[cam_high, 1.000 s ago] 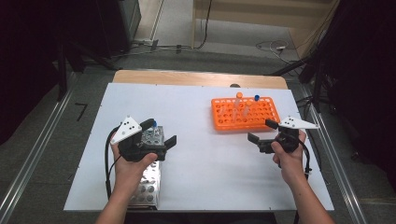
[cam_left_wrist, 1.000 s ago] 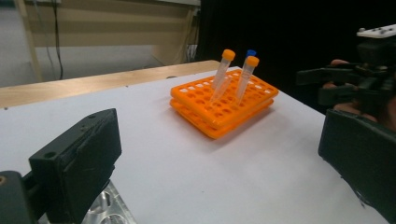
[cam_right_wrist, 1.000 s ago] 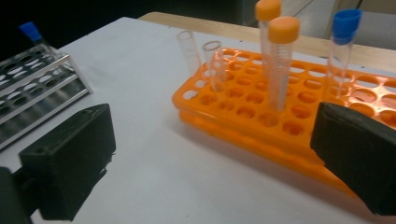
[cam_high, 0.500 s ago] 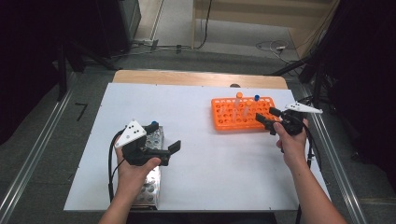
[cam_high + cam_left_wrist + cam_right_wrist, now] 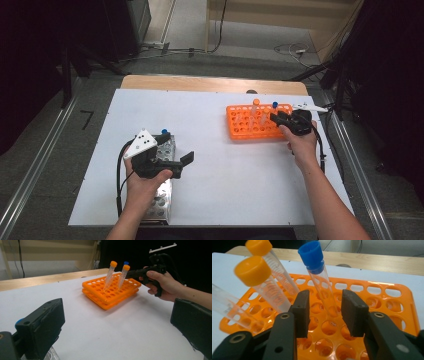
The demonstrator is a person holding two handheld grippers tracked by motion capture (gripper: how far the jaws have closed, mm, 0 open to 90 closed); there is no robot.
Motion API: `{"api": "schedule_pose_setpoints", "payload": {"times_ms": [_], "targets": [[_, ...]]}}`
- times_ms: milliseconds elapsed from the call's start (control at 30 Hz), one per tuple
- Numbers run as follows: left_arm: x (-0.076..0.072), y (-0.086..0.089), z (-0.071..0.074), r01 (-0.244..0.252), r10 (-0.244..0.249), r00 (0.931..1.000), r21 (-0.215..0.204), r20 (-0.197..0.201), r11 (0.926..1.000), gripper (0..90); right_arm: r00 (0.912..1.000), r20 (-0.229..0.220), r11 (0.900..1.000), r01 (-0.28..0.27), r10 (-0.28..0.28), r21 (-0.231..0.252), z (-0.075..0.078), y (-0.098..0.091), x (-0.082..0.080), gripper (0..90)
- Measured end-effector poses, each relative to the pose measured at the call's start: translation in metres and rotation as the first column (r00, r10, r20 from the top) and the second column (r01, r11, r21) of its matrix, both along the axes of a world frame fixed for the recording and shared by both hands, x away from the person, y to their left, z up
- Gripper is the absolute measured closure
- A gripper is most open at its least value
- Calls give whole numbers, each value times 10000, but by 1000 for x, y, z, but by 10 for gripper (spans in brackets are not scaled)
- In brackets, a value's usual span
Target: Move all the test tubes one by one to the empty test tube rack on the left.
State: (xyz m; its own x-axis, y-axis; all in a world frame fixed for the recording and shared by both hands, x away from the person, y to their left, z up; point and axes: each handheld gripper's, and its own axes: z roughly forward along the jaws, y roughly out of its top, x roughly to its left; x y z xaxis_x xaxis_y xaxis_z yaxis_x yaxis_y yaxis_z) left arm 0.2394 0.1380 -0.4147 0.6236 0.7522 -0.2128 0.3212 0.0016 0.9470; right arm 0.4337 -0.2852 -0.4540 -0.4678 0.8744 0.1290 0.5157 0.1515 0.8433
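Note:
An orange tube rack stands on the white table at the right, also in the left gripper view. A blue-capped tube and two orange-capped tubes lean in it. My right gripper is at the rack's right end. Its jaws have just been closing and stand on either side of the blue-capped tube, with a gap on both sides. My left gripper is open with nothing in it, held above a metal rack near the front left.
A clear tube lies slanted at the rack's left side in the right gripper view. A blue cap shows at the metal rack's far end. A wooden strip borders the table's far edge.
My right gripper has moved away from me, from in front of the orange rack to the blue-capped tube, and its jaws have narrowed. The left hand has kept its place.

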Motion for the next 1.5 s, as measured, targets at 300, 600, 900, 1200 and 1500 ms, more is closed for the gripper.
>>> {"api": "schedule_pose_setpoints", "payload": {"times_ms": [300,600,900,1200,1500], "targets": [[0,0,-1,45,-45,10000,-1,-72,10000,0,9994,-64,9980,343,-347,-537,-12,8,10,689],[1,-2,-2,135,-135,9999,15,-102,9999,0,9979,272,9932,612,-587,-994,-17,14,11,736],[1,-3,-3,214,-215,9997,-46,-152,9998,0,9941,851,9938,740,-669,-825,-9,12,7,753],[1,-5,-3,276,-277,9995,-18,-140,9996,0,9874,1310,9954,928,-888,-246,9,2,-5,755],[1,-8,-2,322,-322,9994,38,-129,9995,0,9848,1620,9980,624,-624,55,25,-4,-29,755]]}}
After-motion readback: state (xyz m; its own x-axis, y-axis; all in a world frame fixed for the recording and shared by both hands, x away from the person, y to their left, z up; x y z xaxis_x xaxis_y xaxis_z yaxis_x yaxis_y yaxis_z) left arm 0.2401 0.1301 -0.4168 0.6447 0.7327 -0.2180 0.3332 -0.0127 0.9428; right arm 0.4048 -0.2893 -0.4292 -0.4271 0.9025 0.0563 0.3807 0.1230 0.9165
